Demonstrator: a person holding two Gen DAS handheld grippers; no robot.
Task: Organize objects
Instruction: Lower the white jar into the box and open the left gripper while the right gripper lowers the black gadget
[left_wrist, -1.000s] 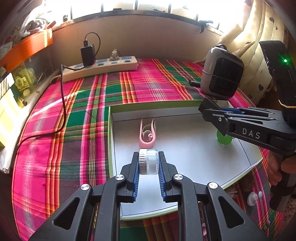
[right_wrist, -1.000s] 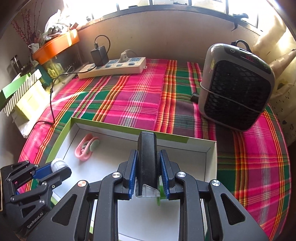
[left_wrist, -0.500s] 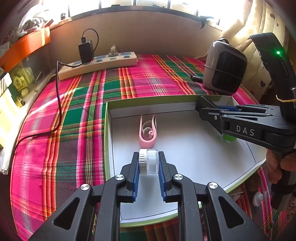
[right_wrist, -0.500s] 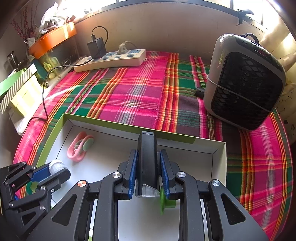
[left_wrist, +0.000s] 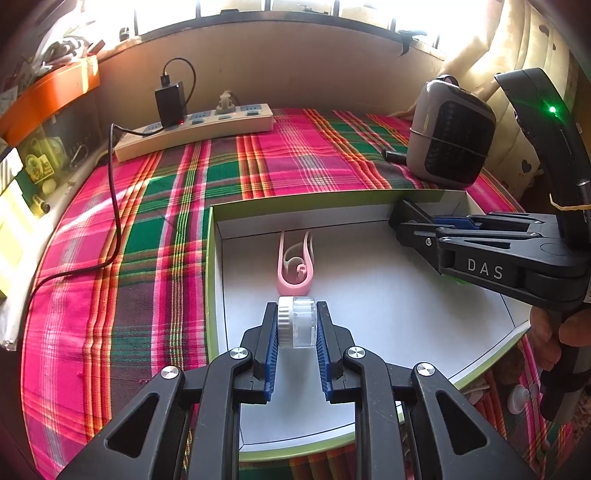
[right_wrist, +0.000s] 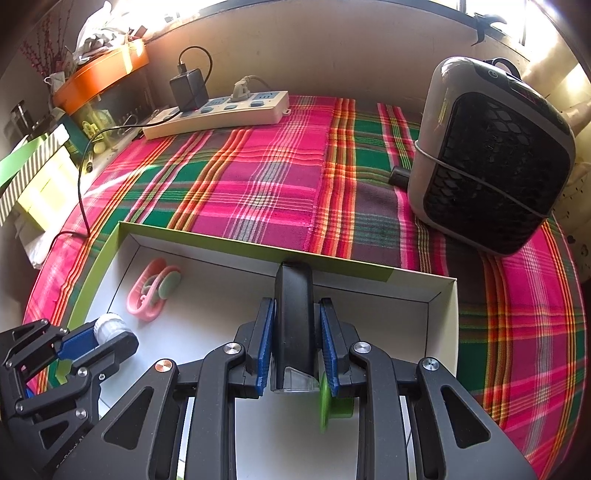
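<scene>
Two tools are working over the same box: the left tool is pinching a small clear jar with a white ribbed cap between its blue pads, and the right tool is squeezing a black upright object with a clear base. Both are hanging above the white floor of an open box with green edges, which is lying on the desk covered with a pink and green checked cloth. Inside the box, just beyond the jar, a pink clip is lying flat near the far left corner. A green round piece is sitting on the box floor right under the right tool, and it is partly hidden by the blue pad. Behind the box, a power strip with a black charger is lying near the wall, and a grey fan heater is standing on the right.
</scene>
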